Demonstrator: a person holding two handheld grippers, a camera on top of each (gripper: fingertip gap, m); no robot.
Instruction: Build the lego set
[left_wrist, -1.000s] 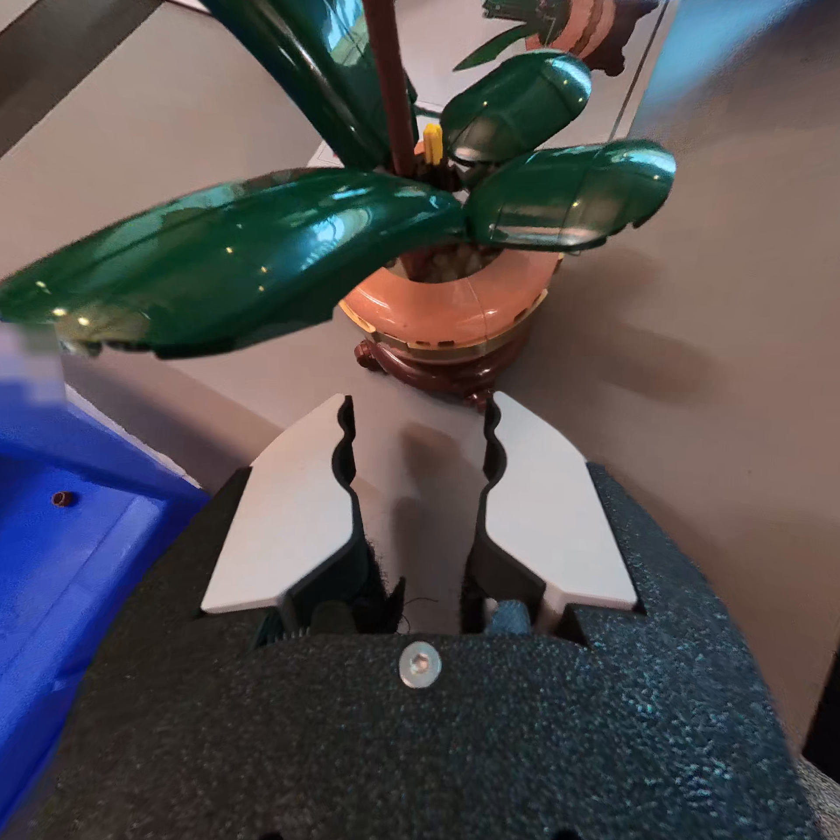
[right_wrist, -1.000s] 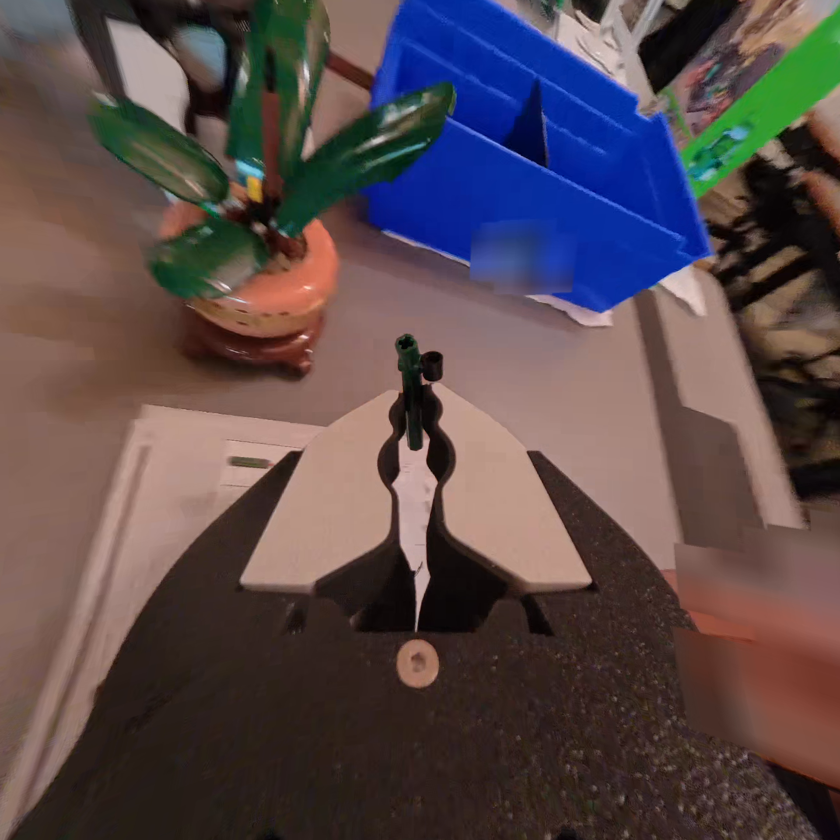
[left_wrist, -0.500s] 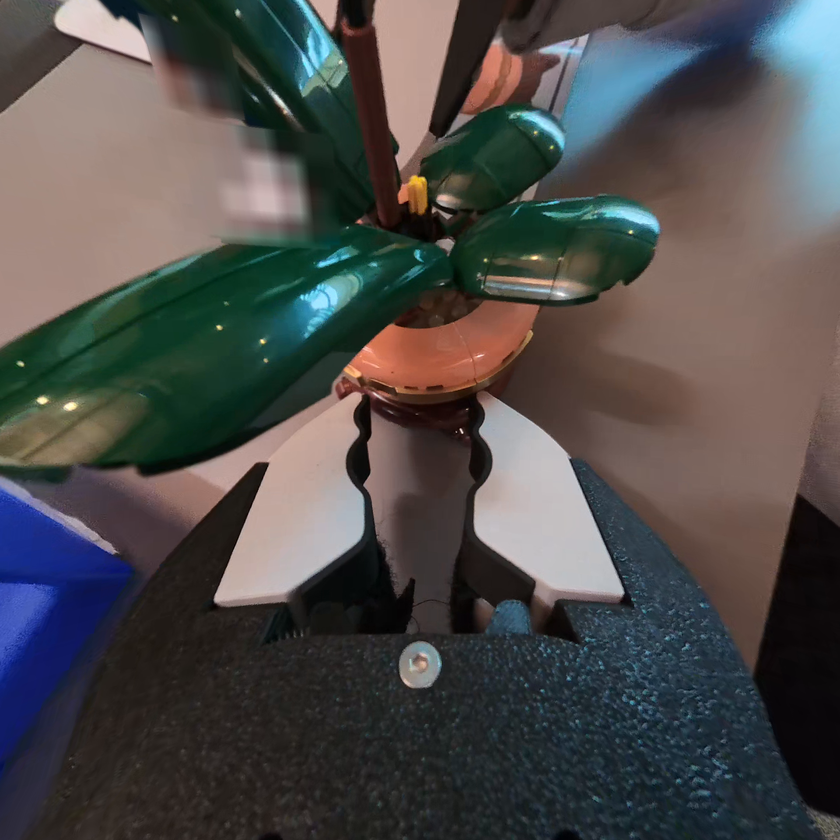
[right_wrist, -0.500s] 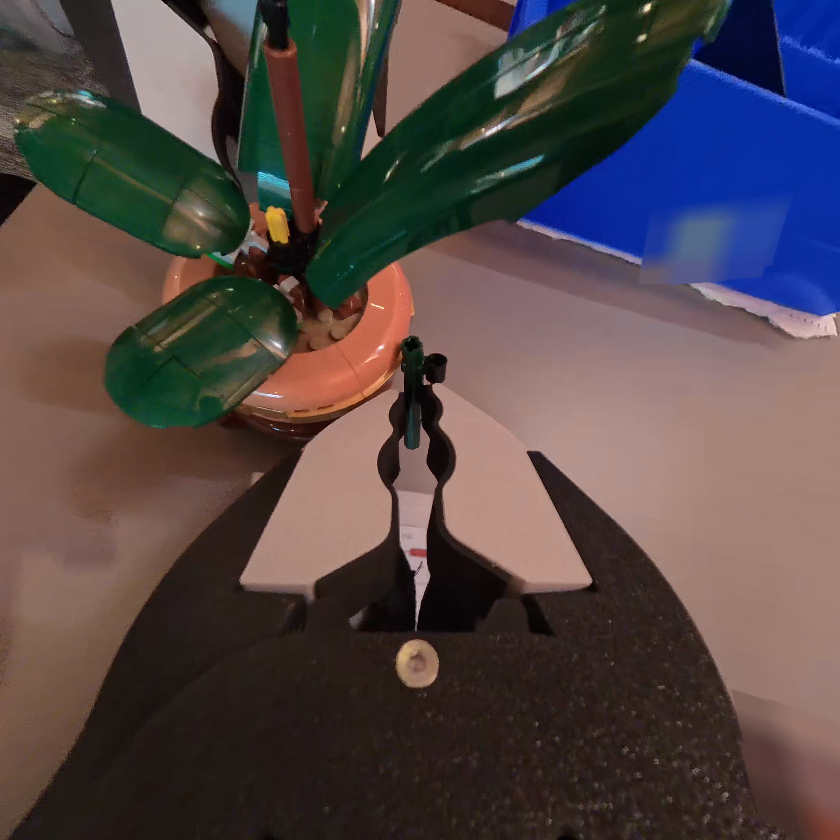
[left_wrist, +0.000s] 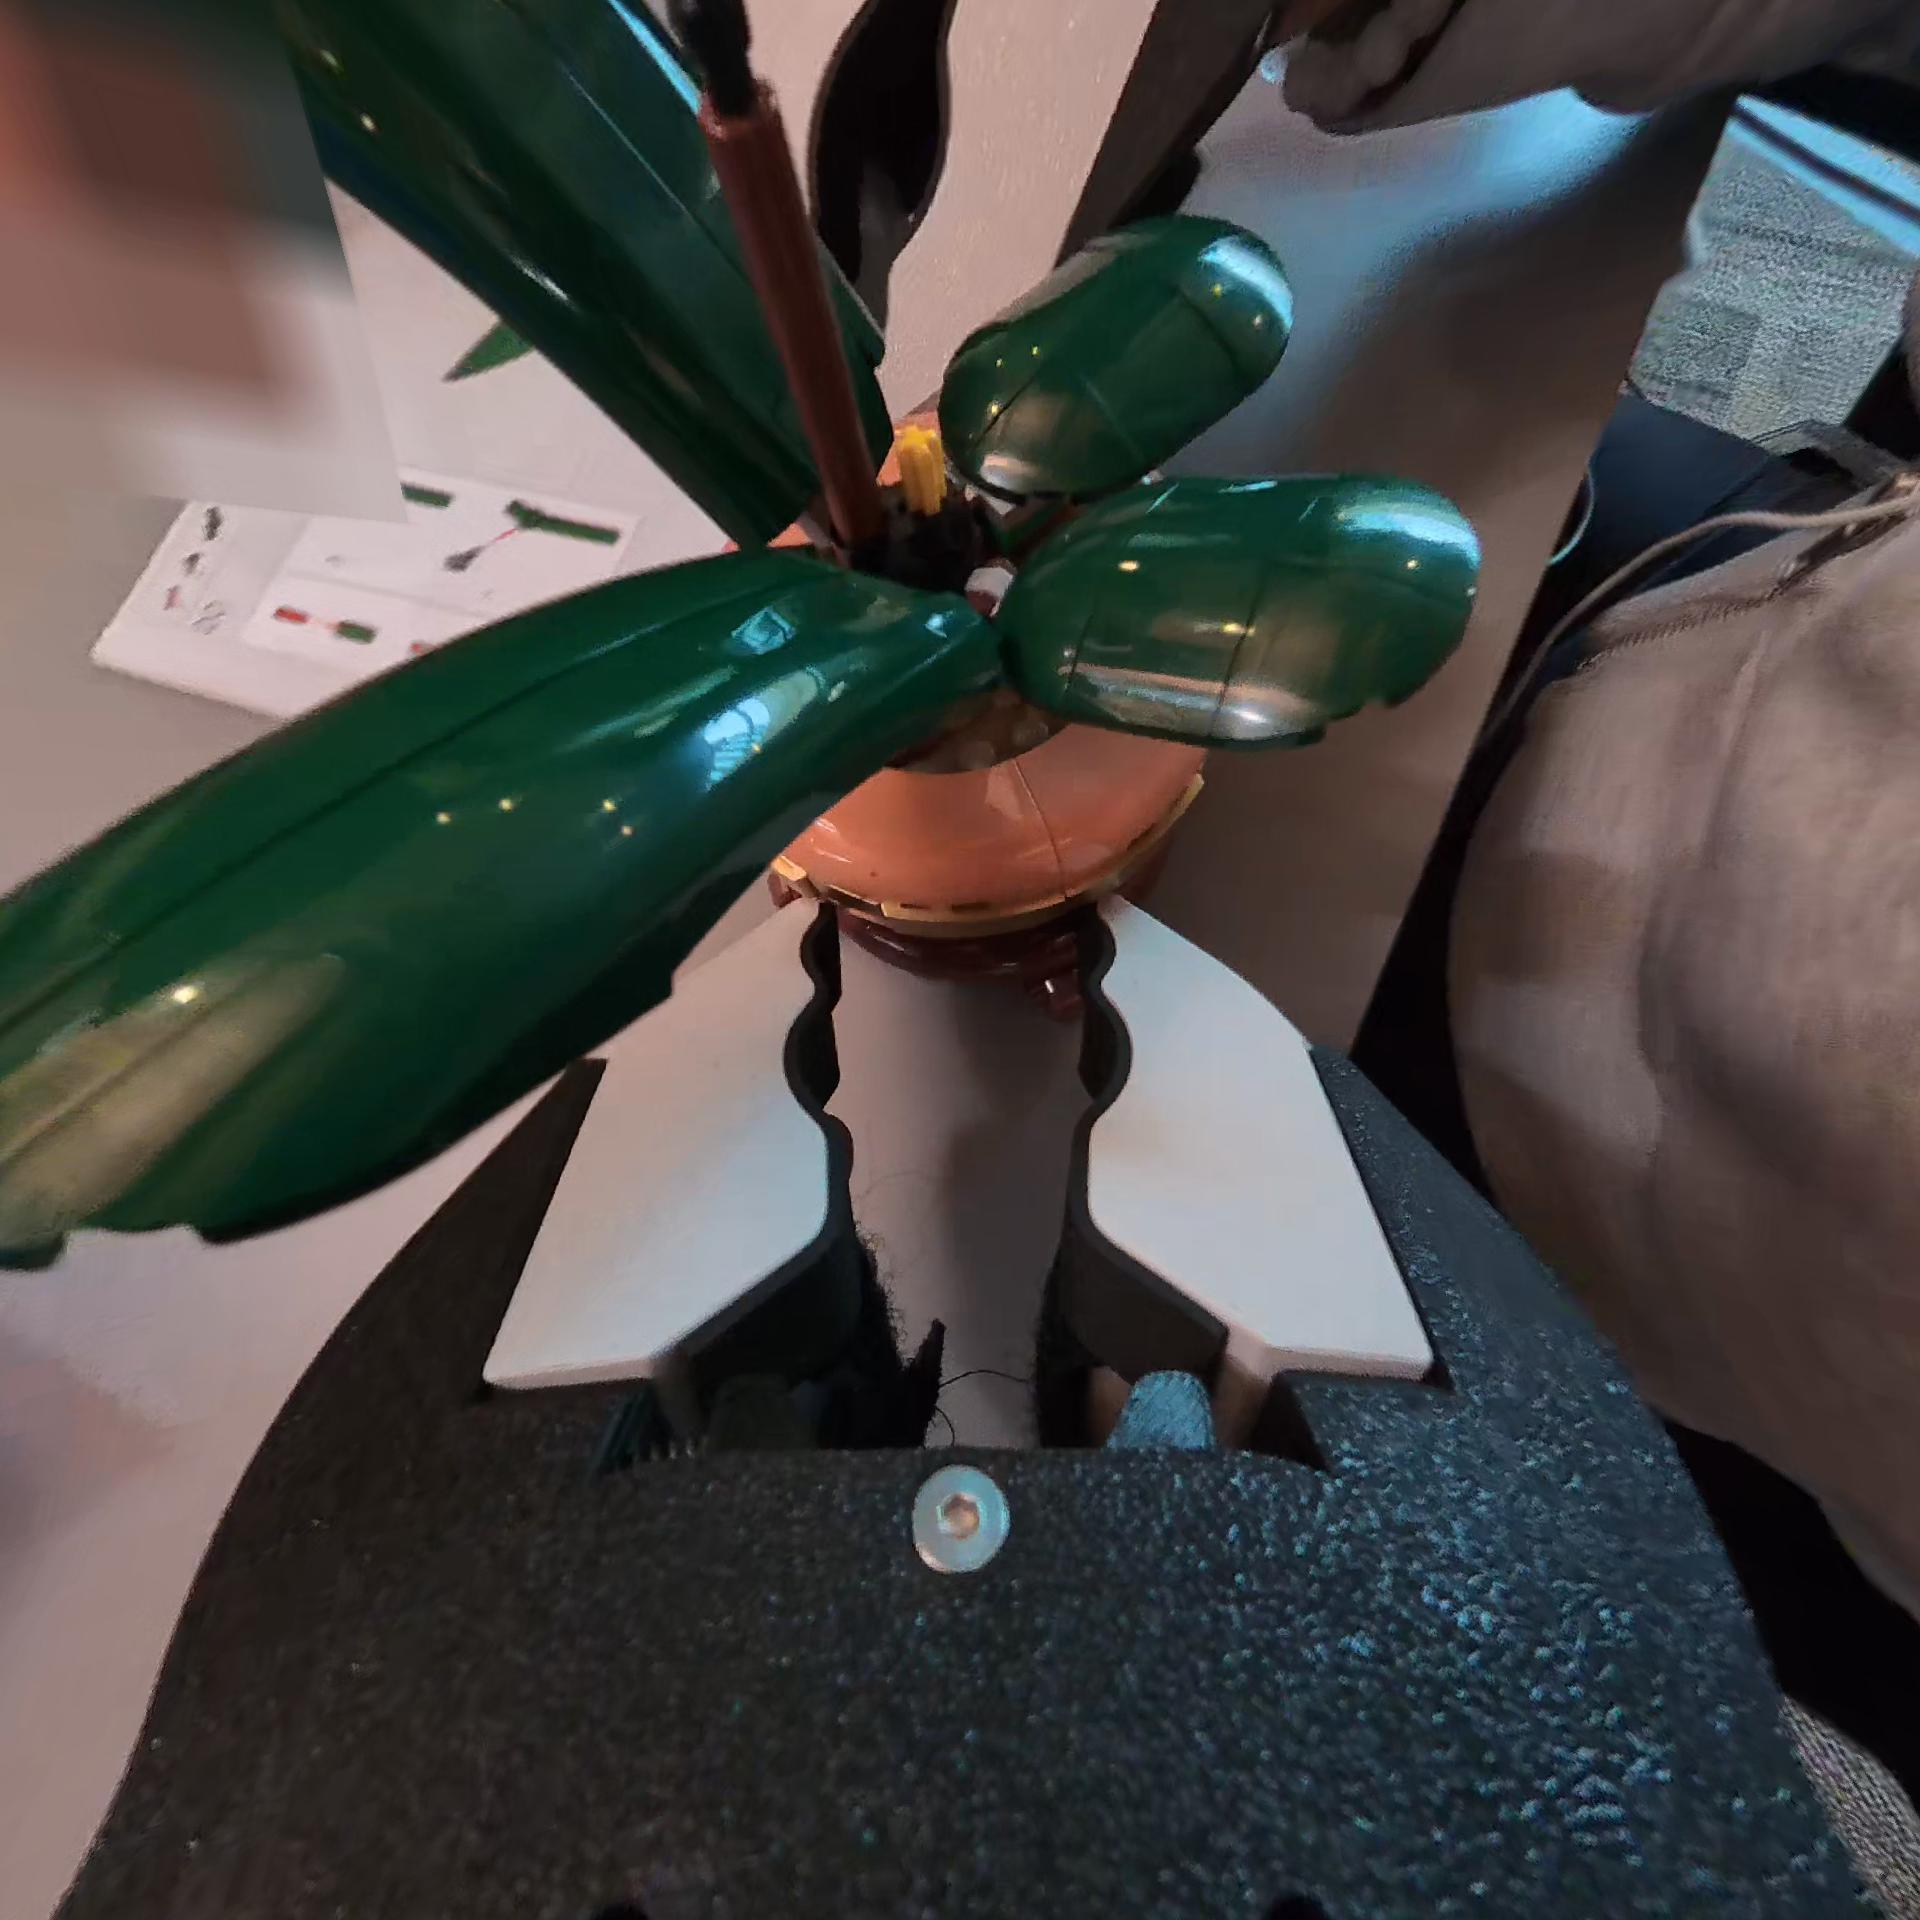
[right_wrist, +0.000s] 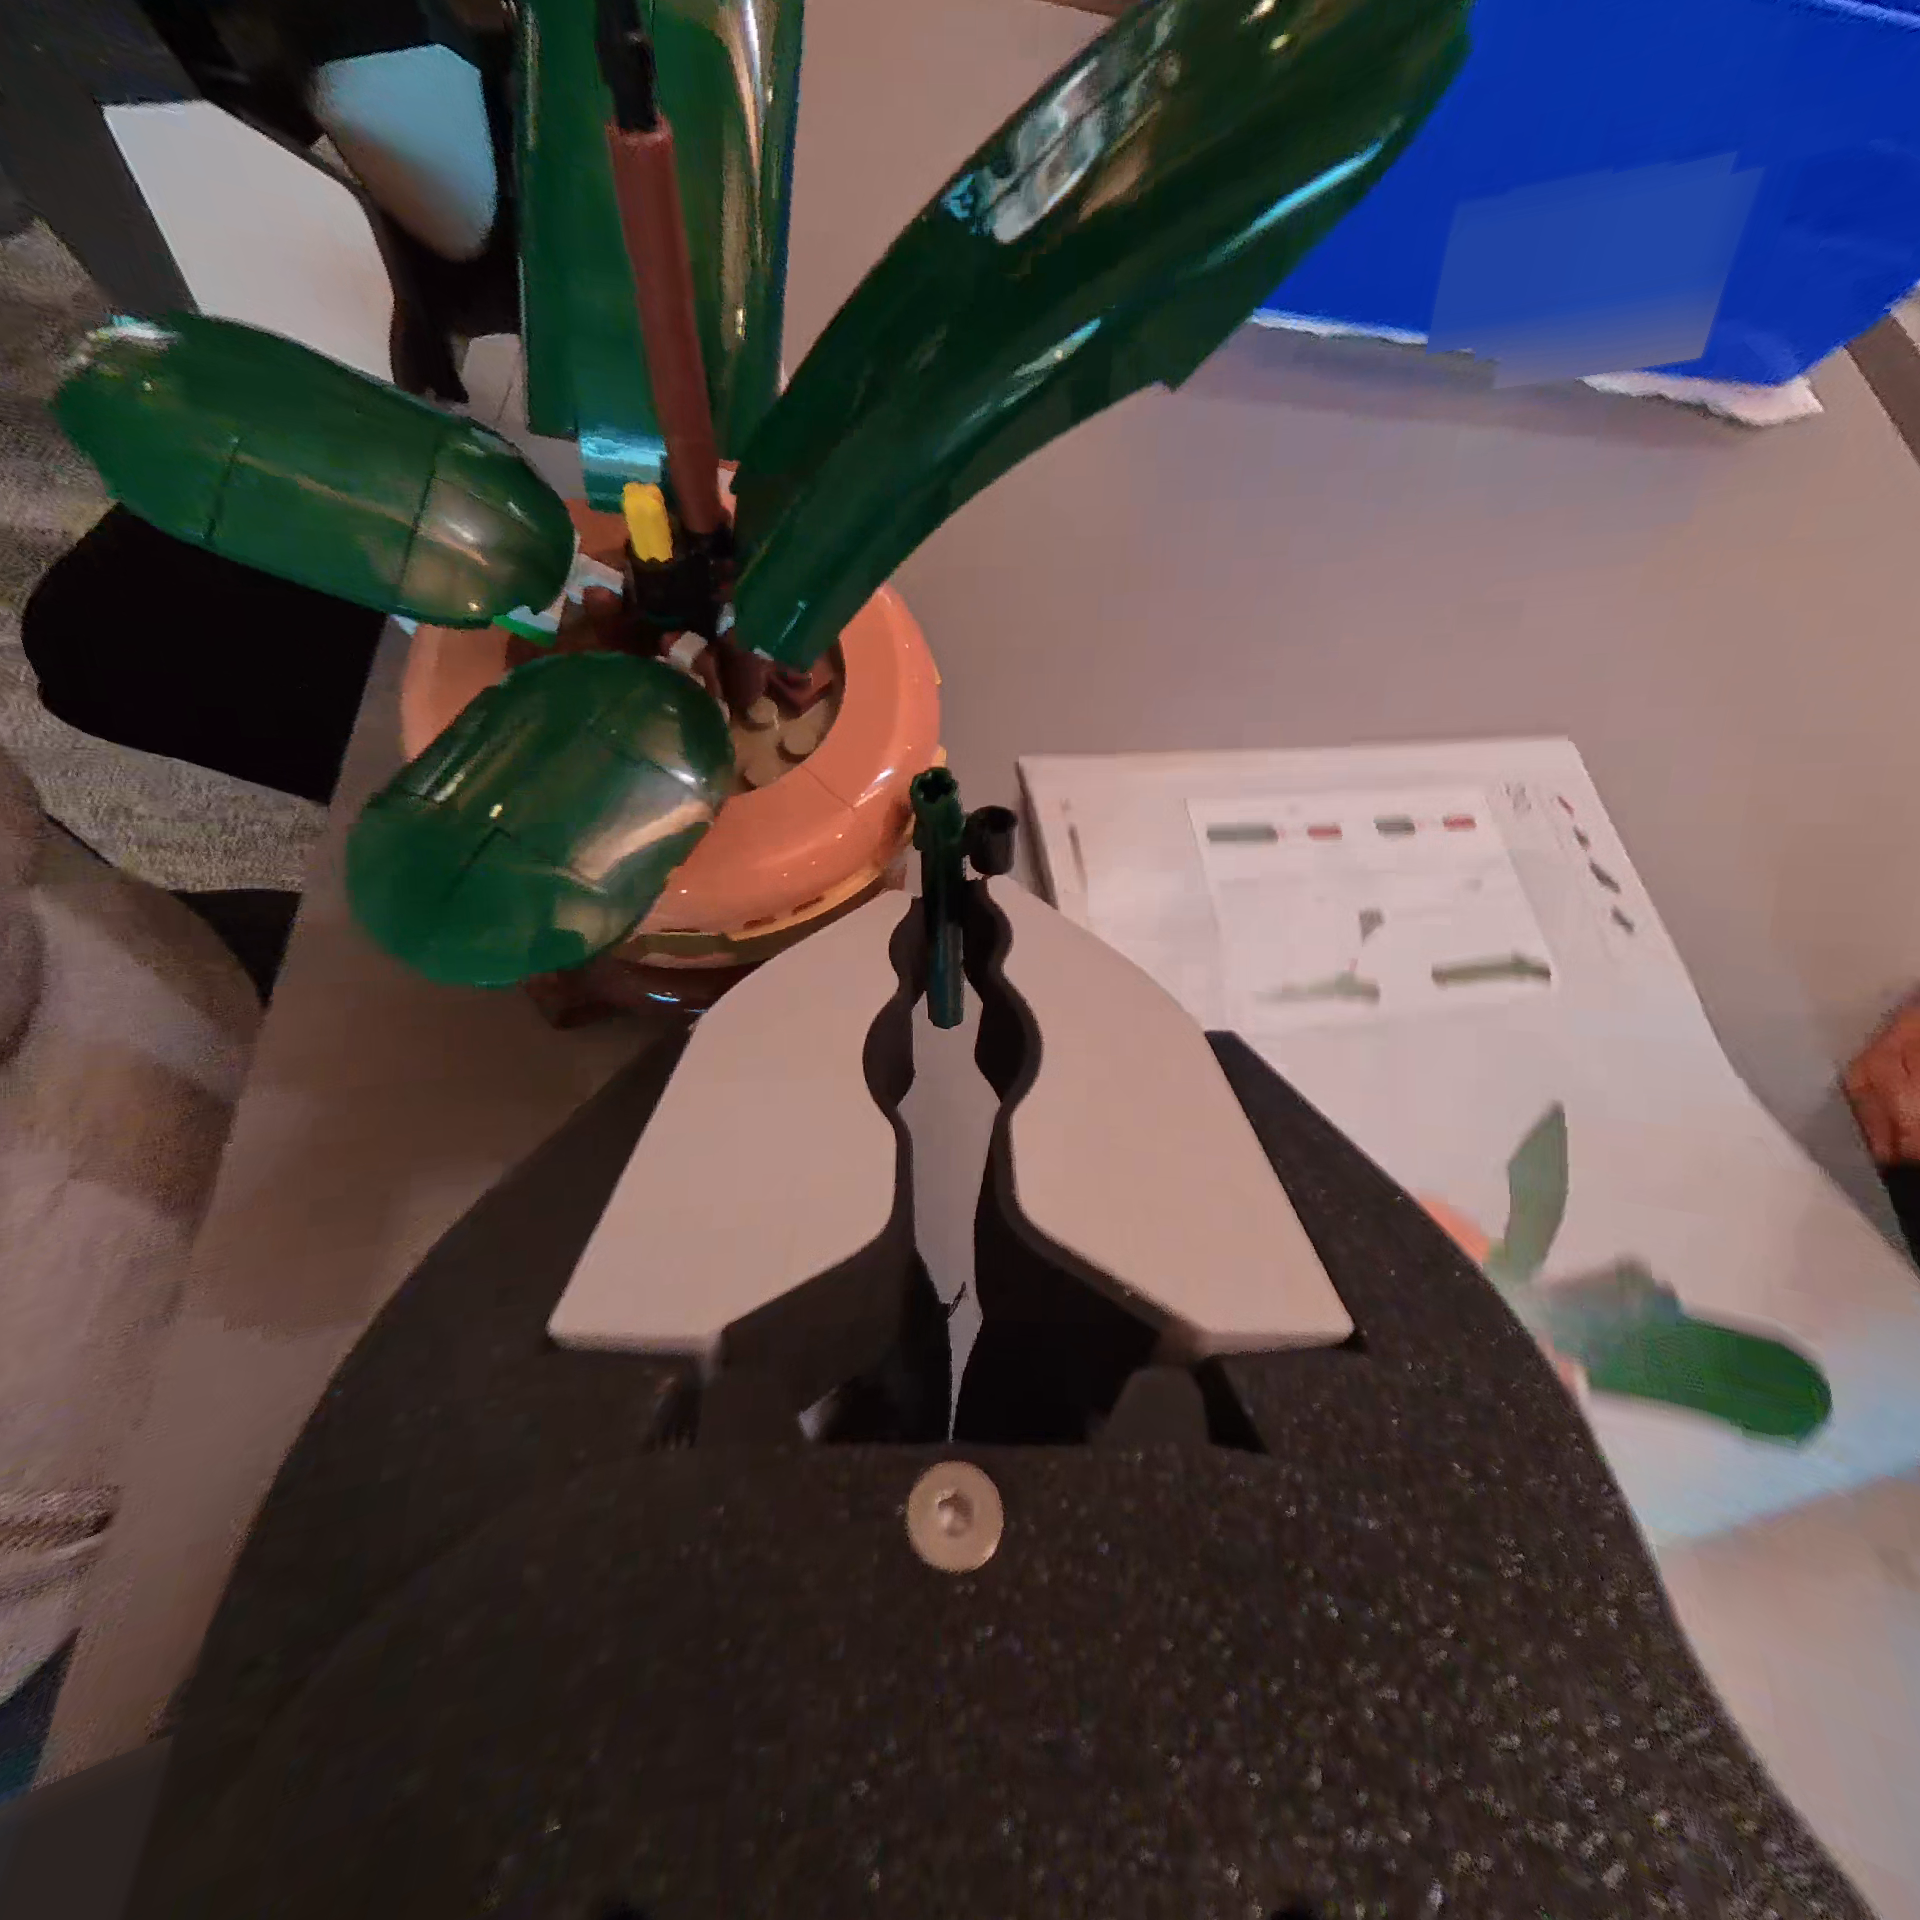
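leaves: 4 | stems: 1 | pots: 1 | bins: 1 | instruction sheets: 1

The potted plant model stands on the bench just ahead-left of the right claw. An instruction sheet lies ahead-right, a bin farther beyond. The left claw touches the pot's base.

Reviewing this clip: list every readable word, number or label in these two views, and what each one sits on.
None can be quoted.
Instruction sheet: only coloured part diagrams show; any print is too small and blurred to read.
Blue bin: its label patch is masked.
Plant pot, leaves and both tongs: no markings visible.
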